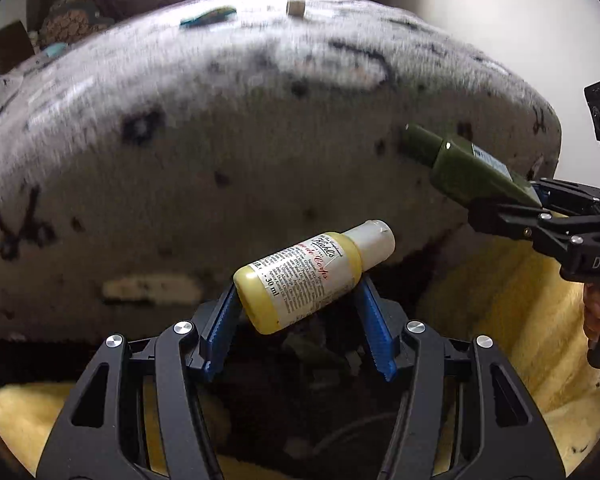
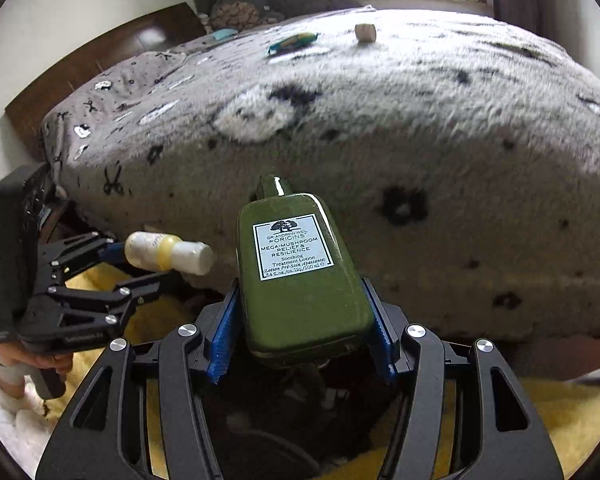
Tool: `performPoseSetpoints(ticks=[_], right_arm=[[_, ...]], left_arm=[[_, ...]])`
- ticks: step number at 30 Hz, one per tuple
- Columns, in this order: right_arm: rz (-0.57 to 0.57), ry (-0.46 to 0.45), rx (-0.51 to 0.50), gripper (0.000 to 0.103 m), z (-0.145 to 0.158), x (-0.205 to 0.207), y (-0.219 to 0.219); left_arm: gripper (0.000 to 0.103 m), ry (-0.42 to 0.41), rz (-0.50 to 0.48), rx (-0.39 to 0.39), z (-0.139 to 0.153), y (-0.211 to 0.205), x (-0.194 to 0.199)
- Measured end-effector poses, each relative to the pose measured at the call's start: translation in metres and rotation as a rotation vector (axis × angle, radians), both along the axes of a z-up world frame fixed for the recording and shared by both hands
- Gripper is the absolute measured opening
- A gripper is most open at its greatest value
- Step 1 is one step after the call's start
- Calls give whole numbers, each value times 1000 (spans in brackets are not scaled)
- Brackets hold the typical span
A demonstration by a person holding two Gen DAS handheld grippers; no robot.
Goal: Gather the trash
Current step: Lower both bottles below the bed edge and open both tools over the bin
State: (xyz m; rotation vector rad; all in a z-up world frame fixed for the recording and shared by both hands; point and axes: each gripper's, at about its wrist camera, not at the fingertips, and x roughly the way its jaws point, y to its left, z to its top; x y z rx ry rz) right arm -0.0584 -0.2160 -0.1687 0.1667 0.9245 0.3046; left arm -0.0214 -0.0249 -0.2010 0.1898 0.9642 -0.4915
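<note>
My left gripper (image 1: 298, 292) is shut on a small yellow lotion bottle (image 1: 300, 280) with a white cap, held crosswise between the blue pads. The same bottle (image 2: 168, 252) shows at the left of the right wrist view. My right gripper (image 2: 300, 312) is shut on a flat dark green lotion bottle (image 2: 296, 276) with a pale label, neck pointing away. That green bottle (image 1: 468, 168) appears at the right of the left wrist view. Both bottles hang above a dark opening with trash (image 2: 300, 400) near the foot of the bed.
A bed with a grey fleece blanket (image 2: 380, 120) fills the background. On its far side lie a teal wrapper (image 2: 292, 42) and a small beige cube (image 2: 365, 33). Yellow fluffy fabric (image 1: 508, 300) surrounds the dark opening below. A hand (image 2: 32, 364) holds the left gripper's handle.
</note>
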Motion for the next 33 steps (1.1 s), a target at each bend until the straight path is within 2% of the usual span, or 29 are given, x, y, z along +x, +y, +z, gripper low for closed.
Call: performPoseSetpoints(ticks=[5,8,18,25,31,33], right_arm=[[33,91,4,56,-25,-5,12],[43,144,0,54,-41,-4,18],[47,303,20,54,-93,7,29],[16,363,37,54,-111,13,26],[14,360,30,54,-112,15,29],[8,357,27,55,-111,17,31]], left_arm=[[55,122,-10,36,-41,0,-7],[55,169,-15,63,-59,0,-7],[55,325,-1,59,-106,2,11],[55,392,2,61,-127,-1,15],[54,409,-5,59,-133,-9,11],[64,403,-10,60,-133,-11,9]])
